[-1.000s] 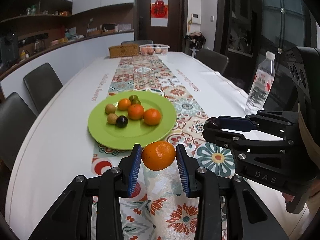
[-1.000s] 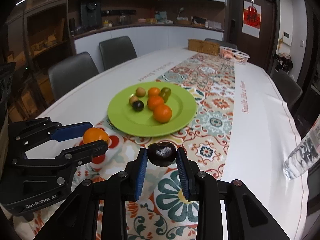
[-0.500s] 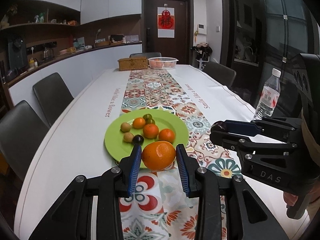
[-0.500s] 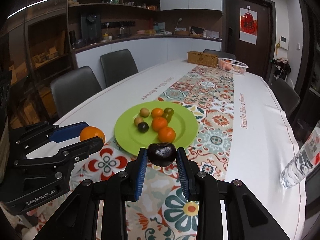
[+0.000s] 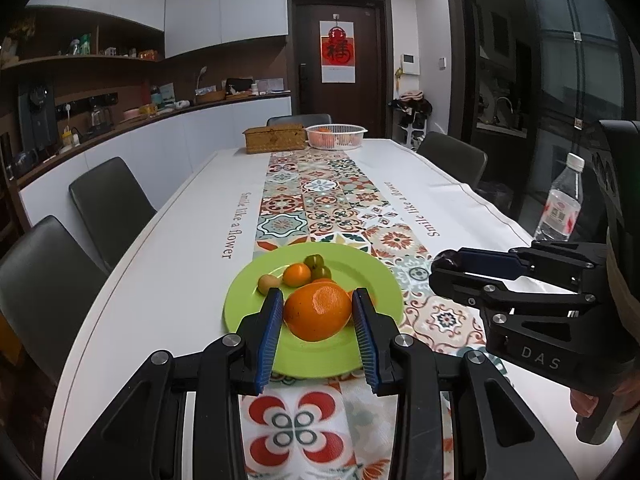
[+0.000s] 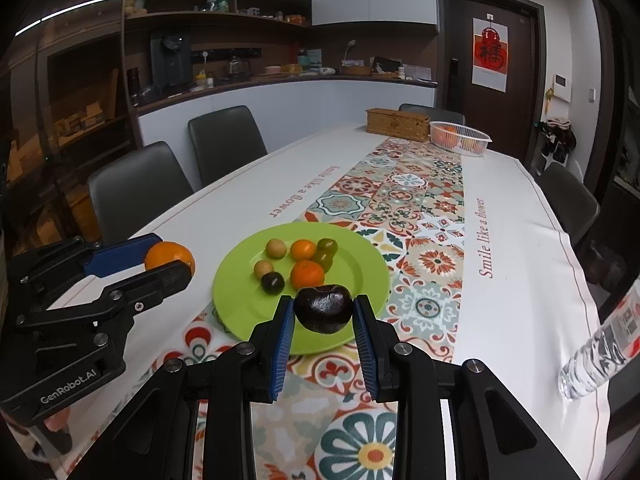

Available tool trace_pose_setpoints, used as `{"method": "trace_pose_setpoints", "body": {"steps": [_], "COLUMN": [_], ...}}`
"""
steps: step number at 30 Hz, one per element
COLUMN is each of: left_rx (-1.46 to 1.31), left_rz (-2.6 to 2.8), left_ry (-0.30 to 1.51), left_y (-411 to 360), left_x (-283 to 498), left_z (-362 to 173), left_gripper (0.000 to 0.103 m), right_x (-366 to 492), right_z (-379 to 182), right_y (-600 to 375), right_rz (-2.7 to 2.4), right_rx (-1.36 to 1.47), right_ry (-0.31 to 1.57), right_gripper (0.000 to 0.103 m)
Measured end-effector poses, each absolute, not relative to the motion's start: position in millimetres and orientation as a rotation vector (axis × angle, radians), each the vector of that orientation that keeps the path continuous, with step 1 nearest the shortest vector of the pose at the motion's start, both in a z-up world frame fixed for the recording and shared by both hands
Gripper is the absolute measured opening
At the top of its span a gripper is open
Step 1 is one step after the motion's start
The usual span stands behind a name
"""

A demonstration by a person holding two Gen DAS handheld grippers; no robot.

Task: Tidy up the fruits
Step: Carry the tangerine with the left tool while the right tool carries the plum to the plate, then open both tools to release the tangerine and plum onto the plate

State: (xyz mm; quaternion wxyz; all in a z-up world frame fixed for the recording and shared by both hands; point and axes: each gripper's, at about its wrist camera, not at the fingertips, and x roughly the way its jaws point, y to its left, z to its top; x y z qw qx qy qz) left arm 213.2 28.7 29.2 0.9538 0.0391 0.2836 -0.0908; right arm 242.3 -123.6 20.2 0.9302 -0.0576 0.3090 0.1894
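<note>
My left gripper (image 5: 318, 318) is shut on an orange (image 5: 318, 312), held in the air over the near side of a green plate (image 5: 376, 280). In the right wrist view the same gripper (image 6: 160, 264) and its orange (image 6: 168, 256) hang left of the plate (image 6: 236, 296). My right gripper (image 6: 324, 316) is shut on a dark plum (image 6: 324, 308) above the plate's near rim; from the left wrist view it (image 5: 444, 264) shows at the right. On the plate lie several small fruits: oranges (image 6: 307, 273), brown ones (image 6: 276, 248), green ones (image 6: 327, 246) and a dark one (image 6: 273, 282).
A long table with a white cloth (image 5: 180, 272) and a patterned runner (image 5: 320, 200). At its far end stand a wicker box (image 5: 274, 140) and a white basket of fruit (image 5: 336, 136). A water bottle (image 5: 560, 204) stands at the right edge. Grey chairs (image 5: 108, 204) line the sides.
Both grippers have risen and tilted up with their fruit still held; the plate now sits lower and smaller in both views, behind the held fruit.
</note>
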Motion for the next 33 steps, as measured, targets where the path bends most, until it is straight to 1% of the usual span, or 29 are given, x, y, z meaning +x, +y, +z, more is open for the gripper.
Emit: {"method": "trace_pose_setpoints", "body": {"steps": [10, 19, 28, 29, 30, 31, 33], "left_rx": [0.085, 0.086, 0.093, 0.097, 0.099, 0.095, 0.071], "left_rz": [-0.177, -0.177, -0.19, -0.188, -0.181, -0.179, -0.167], "left_ry": [0.613, 0.671, 0.72, 0.718, 0.713, 0.708, 0.701], "left_y": [38, 43, 46, 46, 47, 48, 51], "left_x": [258, 302, 325, 326, 325, 326, 323], "left_z": [11, -17, -38, -39, -39, -38, -35], "left_gripper": [0.035, 0.035, 0.035, 0.036, 0.04, 0.046, 0.05], "right_x": [281, 320, 350, 353, 354, 355, 354], "right_z": [11, -17, -40, -42, -42, -42, -42], "right_y": [-116, -108, -100, -100, -100, -100, -99], "right_rz": [0.366, 0.362, 0.351, 0.349, 0.352, 0.353, 0.351], "right_rx": [-0.126, -0.119, -0.115, -0.11, -0.106, -0.104, -0.107], "right_ry": [0.658, 0.732, 0.783, 0.787, 0.789, 0.787, 0.782], "right_gripper": [0.031, 0.031, 0.031, 0.031, 0.031, 0.031, 0.034]}}
